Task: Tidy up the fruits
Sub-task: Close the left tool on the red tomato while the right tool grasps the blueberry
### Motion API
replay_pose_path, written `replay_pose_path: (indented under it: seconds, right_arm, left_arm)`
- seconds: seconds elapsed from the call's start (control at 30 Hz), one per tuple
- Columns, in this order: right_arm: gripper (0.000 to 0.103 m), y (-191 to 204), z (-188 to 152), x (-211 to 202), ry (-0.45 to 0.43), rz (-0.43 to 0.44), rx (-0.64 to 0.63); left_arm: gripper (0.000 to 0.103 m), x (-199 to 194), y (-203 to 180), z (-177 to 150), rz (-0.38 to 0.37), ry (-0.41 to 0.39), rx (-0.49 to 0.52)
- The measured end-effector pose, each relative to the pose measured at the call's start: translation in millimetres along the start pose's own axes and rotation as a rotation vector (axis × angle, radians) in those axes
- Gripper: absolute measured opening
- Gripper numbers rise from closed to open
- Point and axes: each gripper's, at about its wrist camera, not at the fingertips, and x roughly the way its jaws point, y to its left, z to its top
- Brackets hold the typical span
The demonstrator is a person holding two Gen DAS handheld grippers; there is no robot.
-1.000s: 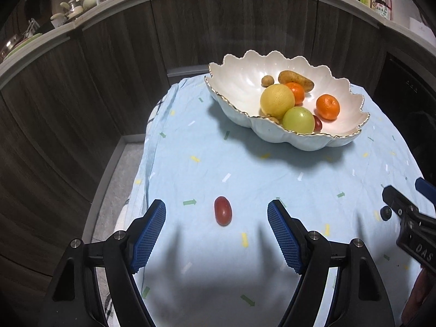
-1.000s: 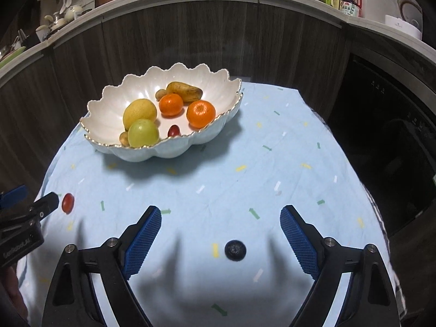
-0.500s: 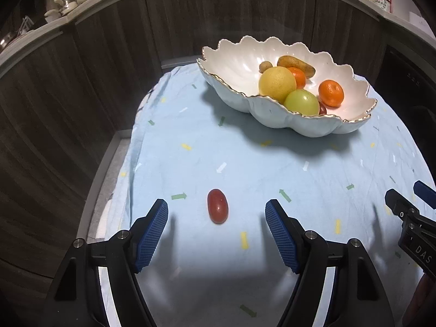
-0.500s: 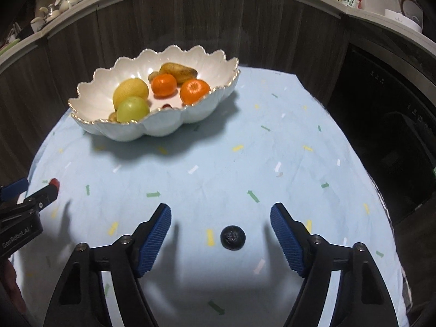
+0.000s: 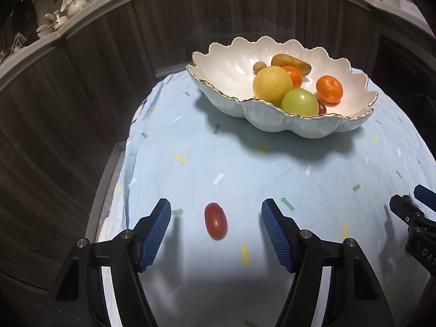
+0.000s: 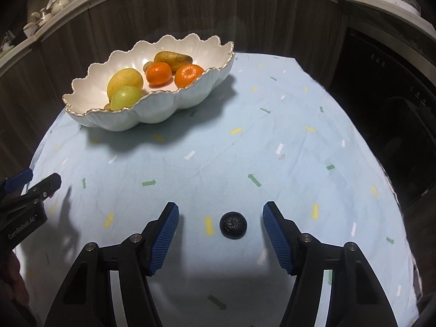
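Left gripper [image 5: 215, 219] spread wide, straddling tomato [image 5: 215, 224] on cloth [image 5: 272, 169], no contact. Right gripper [image 6: 220, 222] likewise spread around dark berry [image 6: 233, 224]. Both fruits near, well short of bowl [image 5: 226, 65].

Handling, judged: tomato light, smooth, soft-skinned; likely to roll or burst. Pinch across short axis at middle, gently. Berry small, round, prone to squirt out; close slowly, centred.

Tomato visible in left view only; berry in right view only. Opposite gripper visible at each frame edge.

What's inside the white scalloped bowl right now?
The bowl holds a yellow citrus, green fruit, two oranges, a brownish oblong fruit, small pieces; anything beneath is hidden.
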Motion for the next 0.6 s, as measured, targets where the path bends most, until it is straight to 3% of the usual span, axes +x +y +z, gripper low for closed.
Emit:
replay_pose_path:
  seconds: [0.33, 0.5, 0.6]
  right_arm:
    - [0.054, -0.1, -2.2, 5.5, 0.016, 0.000, 0.004]
    - [0.049, 0.3, -3.4, 6.2, 0.013, 0.001, 0.001]
    - [0.043, -0.2, -3.7, 5.7, 0.006, 0.001, 0.001]
  left_arm:
    - [0.050, 11.4, -0.4, 0.9, -0.010, 0.018, -0.003]
    - [0.047, 13.8, 0.7, -4.1, -0.011, 0.027, -0.021]
    - [0.036, 14.7, 0.3, -6.7, -0.022, 0.024, -0.024]
